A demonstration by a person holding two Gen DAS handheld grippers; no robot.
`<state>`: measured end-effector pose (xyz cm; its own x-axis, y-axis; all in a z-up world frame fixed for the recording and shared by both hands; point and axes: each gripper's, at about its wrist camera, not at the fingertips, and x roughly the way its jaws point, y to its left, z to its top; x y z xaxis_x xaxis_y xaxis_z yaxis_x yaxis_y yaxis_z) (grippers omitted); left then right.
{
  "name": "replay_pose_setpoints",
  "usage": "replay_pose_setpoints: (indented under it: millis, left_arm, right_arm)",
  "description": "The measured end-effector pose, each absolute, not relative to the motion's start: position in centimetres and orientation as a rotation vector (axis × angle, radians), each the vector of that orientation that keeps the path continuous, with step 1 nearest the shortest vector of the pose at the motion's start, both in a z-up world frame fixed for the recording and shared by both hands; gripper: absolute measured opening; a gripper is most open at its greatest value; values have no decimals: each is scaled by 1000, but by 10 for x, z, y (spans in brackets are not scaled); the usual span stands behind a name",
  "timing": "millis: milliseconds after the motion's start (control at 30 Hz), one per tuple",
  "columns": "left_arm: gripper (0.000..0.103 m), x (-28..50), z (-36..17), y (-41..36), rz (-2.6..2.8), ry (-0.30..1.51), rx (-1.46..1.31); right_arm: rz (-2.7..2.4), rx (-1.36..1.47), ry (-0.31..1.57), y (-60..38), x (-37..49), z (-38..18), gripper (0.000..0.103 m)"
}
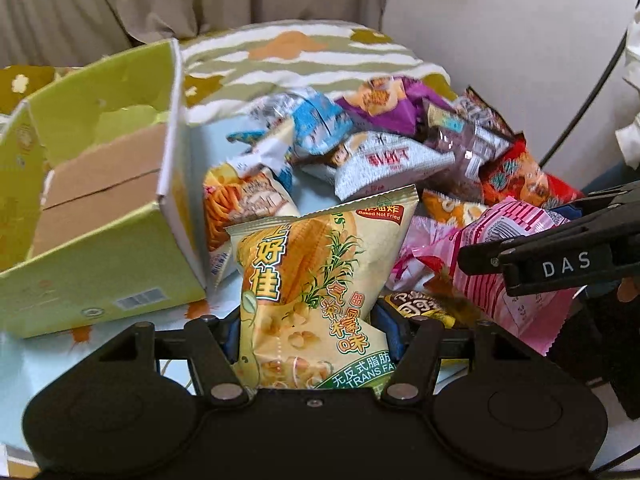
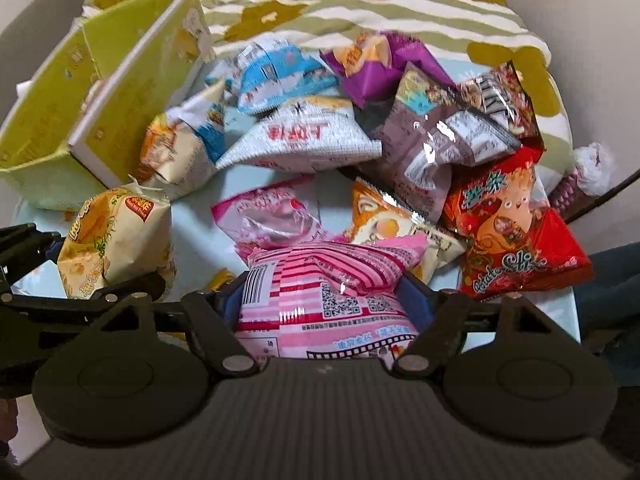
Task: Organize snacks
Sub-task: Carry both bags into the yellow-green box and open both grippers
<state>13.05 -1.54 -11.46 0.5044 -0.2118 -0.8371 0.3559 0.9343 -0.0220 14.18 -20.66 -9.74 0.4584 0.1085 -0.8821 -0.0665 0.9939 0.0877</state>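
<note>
My left gripper (image 1: pixel 314 334) is shut on a yellow corn-snack bag (image 1: pixel 316 276) and holds it upright in front of the pile; the bag also shows in the right wrist view (image 2: pixel 114 236). My right gripper (image 2: pixel 326 306) is shut on a pink striped snack bag (image 2: pixel 324 284), which also shows in the left wrist view (image 1: pixel 508 264). An open green cardboard box (image 1: pixel 100 200) stands at the left, its inside empty as far as visible. A heap of several snack bags (image 2: pixel 360 120) lies on the bed behind both grippers.
A red potato-stick bag (image 2: pixel 516 224), a white bag (image 2: pixel 304 140), a purple bag (image 2: pixel 372 68) and a blue-white bag (image 2: pixel 276 76) lie in the heap. A striped flowered blanket (image 2: pixel 360 4) covers the back of the bed. A wall rises at the right.
</note>
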Motion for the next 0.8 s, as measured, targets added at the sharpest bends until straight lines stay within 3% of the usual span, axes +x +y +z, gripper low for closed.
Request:
replay_pose_setpoints:
  millis: [467, 800]
  left_arm:
    - [67, 98, -27, 20, -51, 780, 119]
    - [67, 142, 20, 93, 112, 672, 128]
  right_arm:
    - [323, -5, 846, -182, 148, -11, 91]
    - [407, 4, 705, -109, 196, 40, 90]
